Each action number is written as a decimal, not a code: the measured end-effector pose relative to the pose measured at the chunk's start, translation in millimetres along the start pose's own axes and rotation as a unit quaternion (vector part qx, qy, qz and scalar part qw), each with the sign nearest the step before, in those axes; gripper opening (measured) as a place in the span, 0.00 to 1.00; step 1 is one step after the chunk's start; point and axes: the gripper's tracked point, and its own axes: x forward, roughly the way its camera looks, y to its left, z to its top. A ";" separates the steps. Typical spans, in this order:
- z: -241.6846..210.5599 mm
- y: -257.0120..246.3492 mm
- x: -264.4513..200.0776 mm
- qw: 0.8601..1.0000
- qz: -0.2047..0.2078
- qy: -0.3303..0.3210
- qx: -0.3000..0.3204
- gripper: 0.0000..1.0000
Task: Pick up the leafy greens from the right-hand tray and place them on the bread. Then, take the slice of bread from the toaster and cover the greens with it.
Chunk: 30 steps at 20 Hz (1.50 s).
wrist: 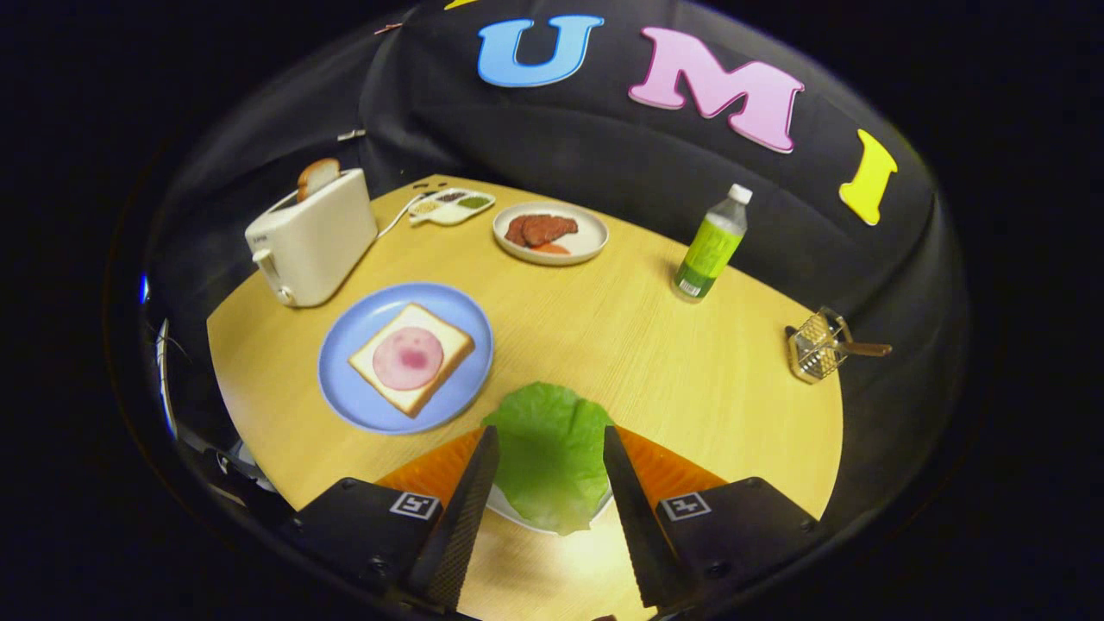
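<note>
Watching from the side, the claw [550, 470] sits low over the near edge of the surface [655, 345] with its fingers spread wide, and the greens [552, 448] lie right in the gap between them. Neither finger looks like it's pressing the leaf yet, so I'd say nothing is grabbed so far. The leaf rests on a pale dish whose rim [517, 517] peeks out under it, with something orange [435, 470] below that, probably the right-hand tray; hard to be sure since the fingers cover most of it.

The wide-open stance makes sense to me: a floppy leaf needs both fingers to come in from either side and pinch a fold, so you straddle it first.

Just beyond the left finger is the blue plate [354, 397] with the bread [411, 358] on it, already topped with a pink ham slice [407, 358]. It's close by, so the leaf has a short trip. Further back the toaster [312, 235] has the second slice [317, 177] sticking up out of its slot, easy to pinch later.

A meat plate [552, 233], a small condiment tray [450, 205], a bottle [711, 246] and a wire basket [818, 347] sit well apart from all this, out of the way.
</note>
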 end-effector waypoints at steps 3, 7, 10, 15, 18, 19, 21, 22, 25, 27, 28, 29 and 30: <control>-22.5 -5.9 28.6 0.999 0.012 0.039 -0.001 0.73; -29.7 -6.6 54.6 0.998 0.030 0.059 0.014 0.68; -39.2 -5.0 63.8 0.996 0.040 0.081 0.010 0.68; -40.7 -5.1 67.8 0.994 0.051 0.093 0.027 0.64; -40.2 -4.4 68.8 0.994 0.054 0.094 0.021 0.48; -39.2 -3.6 68.2 0.994 0.056 0.093 0.022 0.20; -41.0 -3.4 71.4 0.993 0.059 0.098 0.026 0.10; -38.9 -5.2 71.4 0.993 0.060 0.101 0.035 0.08; -28.4 -11.0 59.9 0.993 0.050 0.086 0.059 0.06; -18.1 -12.7 47.7 0.995 0.043 0.069 0.065 0.06; -12.5 -13.3 41.5 0.995 0.042 0.063 0.065 0.06; -6.6 -13.0 34.2 0.996 0.040 0.055 0.065 0.06; 0.7 -12.0 26.7 0.996 0.040 0.045 0.066 0.06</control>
